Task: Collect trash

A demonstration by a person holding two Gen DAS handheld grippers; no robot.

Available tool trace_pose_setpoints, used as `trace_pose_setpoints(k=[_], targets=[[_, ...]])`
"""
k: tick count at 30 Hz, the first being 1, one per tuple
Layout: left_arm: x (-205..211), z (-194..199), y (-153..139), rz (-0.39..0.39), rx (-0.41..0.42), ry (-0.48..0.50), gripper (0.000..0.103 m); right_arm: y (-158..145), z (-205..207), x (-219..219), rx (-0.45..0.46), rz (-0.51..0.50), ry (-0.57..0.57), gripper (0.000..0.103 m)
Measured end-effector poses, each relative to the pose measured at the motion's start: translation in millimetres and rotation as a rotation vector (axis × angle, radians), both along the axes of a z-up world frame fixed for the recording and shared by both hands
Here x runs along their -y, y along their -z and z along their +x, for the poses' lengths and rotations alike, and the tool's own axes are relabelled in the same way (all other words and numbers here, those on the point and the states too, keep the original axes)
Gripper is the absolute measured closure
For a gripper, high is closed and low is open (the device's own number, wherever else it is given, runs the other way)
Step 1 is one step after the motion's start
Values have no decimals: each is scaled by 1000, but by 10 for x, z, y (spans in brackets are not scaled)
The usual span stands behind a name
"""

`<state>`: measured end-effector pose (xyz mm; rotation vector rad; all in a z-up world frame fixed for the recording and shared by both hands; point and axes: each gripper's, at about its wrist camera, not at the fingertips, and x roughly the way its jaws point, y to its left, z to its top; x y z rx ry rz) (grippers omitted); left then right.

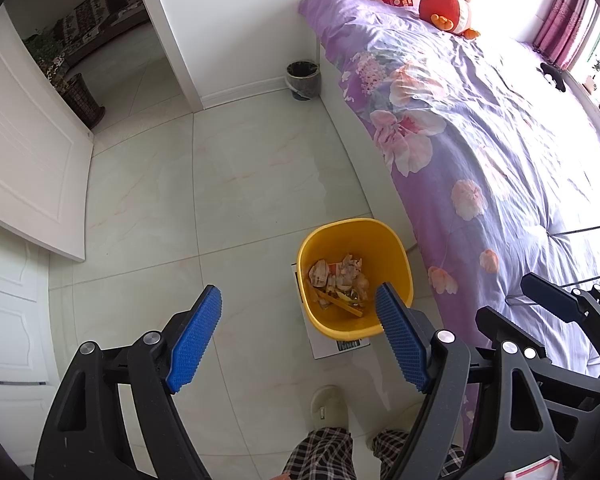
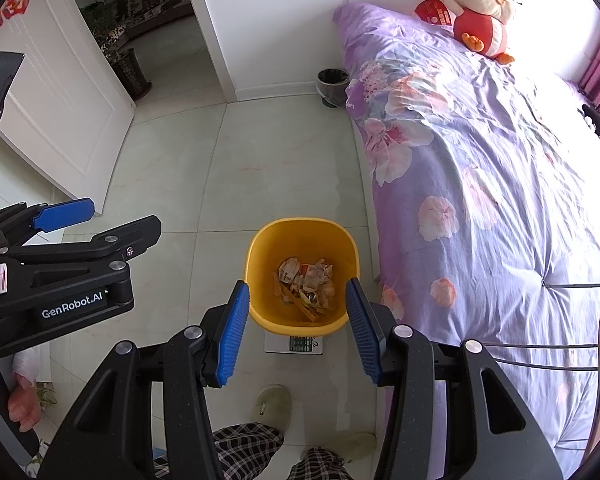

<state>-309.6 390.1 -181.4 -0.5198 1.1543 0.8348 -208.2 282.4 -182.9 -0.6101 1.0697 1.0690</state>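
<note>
Both claws hang high over the floor, pointing steeply down, with nothing between their blue pads: the left claw (image 1: pixel 298 336) spread wide, the right claw (image 2: pixel 296 332) apart but narrower. Below and ahead of them stands the yellow bin (image 2: pixel 260 240), beside the bed (image 2: pixel 480 160), upright on a white sheet (image 2: pixel 274 344), crumpled trash (image 2: pixel 306 280) already inside. Judging by framing, the right claw sits more squarely over it.

Daylight floods in from window at upper right, blown out to white over far end of purple floral bedspread (image 1: pixel 480 128). Pale glossy floor tiles (image 2: pixel 260 168) show soft sheen. Strong fisheye bending, dark vignette in corners. Focus sharp mid-frame.
</note>
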Motion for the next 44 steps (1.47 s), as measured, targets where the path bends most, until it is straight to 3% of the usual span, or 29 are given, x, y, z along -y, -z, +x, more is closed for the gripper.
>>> trace_pose_setpoints(k=[25,30,34,37,41,44], targets=[[9,-20,4,13,0,-3,24,10,-19,22,3,1,-1,51],[37,-30,4,12,0,1,37,2,-22,41,5,2,0,51],[55,-44,-9,11,7,0,38,-3,-31,50,7,2,-1,51],[60,-54,-12,10,6,-4,30,-11,-39,60,9,2,-1,51],[73,-91,-55,38,16,-32,4,-23,-47,83,12,3,-1,51],[73,-102,-74,47,14,-37,5,-38,-64,105,18,8,5,43]])
